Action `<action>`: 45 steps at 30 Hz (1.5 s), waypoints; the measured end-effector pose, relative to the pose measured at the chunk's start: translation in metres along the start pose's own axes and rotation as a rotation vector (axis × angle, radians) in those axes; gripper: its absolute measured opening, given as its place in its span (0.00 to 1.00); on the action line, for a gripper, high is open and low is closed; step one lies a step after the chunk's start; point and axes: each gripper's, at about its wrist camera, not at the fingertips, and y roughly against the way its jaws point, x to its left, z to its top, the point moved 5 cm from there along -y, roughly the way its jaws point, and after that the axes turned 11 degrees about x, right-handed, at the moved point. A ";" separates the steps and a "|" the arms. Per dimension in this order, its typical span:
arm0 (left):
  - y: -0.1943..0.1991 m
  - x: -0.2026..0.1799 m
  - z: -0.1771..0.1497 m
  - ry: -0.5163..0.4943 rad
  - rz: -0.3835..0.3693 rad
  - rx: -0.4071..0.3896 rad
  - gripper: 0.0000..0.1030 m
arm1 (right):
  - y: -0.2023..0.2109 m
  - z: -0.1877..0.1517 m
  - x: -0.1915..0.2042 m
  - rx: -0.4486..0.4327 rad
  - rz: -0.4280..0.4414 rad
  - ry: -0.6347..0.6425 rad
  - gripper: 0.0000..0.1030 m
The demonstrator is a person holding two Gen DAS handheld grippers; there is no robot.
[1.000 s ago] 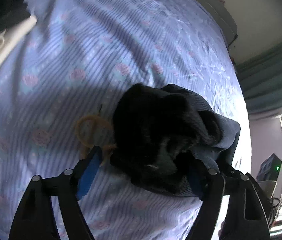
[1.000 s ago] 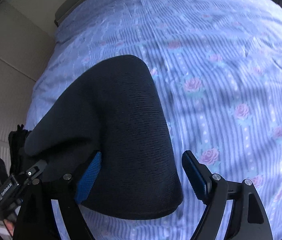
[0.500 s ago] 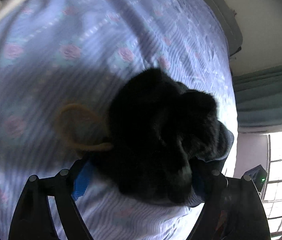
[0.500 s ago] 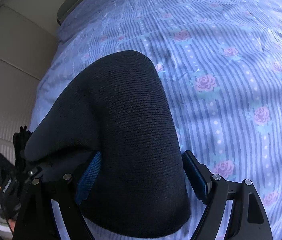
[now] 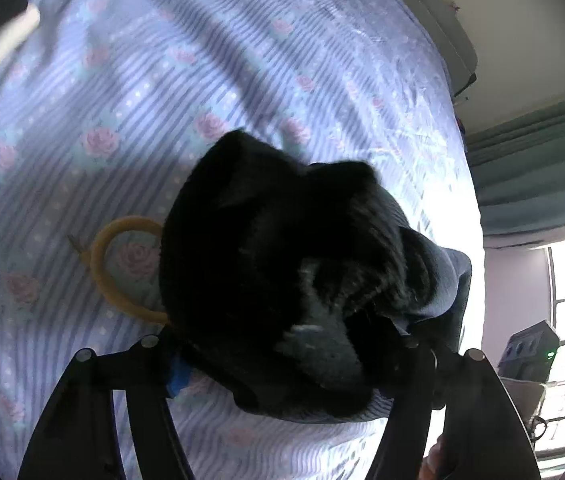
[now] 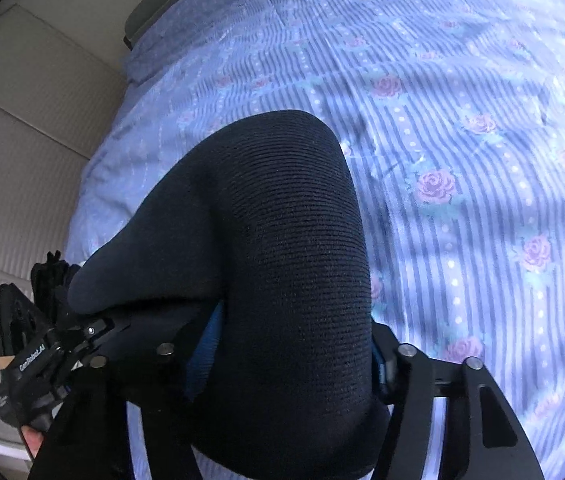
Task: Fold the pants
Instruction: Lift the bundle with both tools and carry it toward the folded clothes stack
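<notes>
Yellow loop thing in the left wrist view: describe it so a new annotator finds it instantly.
Start from the blue striped, rose-printed bedsheet covering the bed. Just left of the bunched black knit pants lies a thin yellow-orange cord ring, flat on the sheet, its right side hidden under the fabric. It is the only yellow, loop-shaped item there.

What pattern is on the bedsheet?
Blue-and-white stripes with pink roses on the bedsheet, clearest in the right wrist view.

The pants lie bunched on the bed sheet, with a ring at their left.
</notes>
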 end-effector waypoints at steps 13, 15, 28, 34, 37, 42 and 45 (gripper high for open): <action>0.063 -0.027 -0.031 -0.132 -0.034 -0.005 0.63 | 0.081 -0.044 0.033 -0.094 -0.033 0.007 0.53; 0.081 -0.032 -0.037 -0.147 -0.040 -0.014 0.63 | 0.097 -0.051 0.044 -0.108 -0.041 0.015 0.53; 0.207 -0.072 -0.095 -0.272 -0.059 -0.118 0.63 | 0.214 -0.121 0.122 -0.232 -0.041 0.082 0.53; 0.256 -0.072 -0.131 -0.220 -0.051 -0.194 0.63 | 0.249 -0.143 0.147 -0.231 -0.006 0.149 0.53; 0.278 -0.070 -0.150 -0.184 -0.045 -0.214 0.63 | 0.266 -0.156 0.157 -0.218 0.016 0.187 0.53; 0.312 -0.064 -0.179 -0.151 -0.032 -0.268 0.63 | 0.287 -0.175 0.177 -0.192 0.050 0.260 0.53; 0.331 -0.054 -0.192 -0.122 -0.022 -0.294 0.63 | 0.291 -0.175 0.189 -0.172 0.071 0.302 0.53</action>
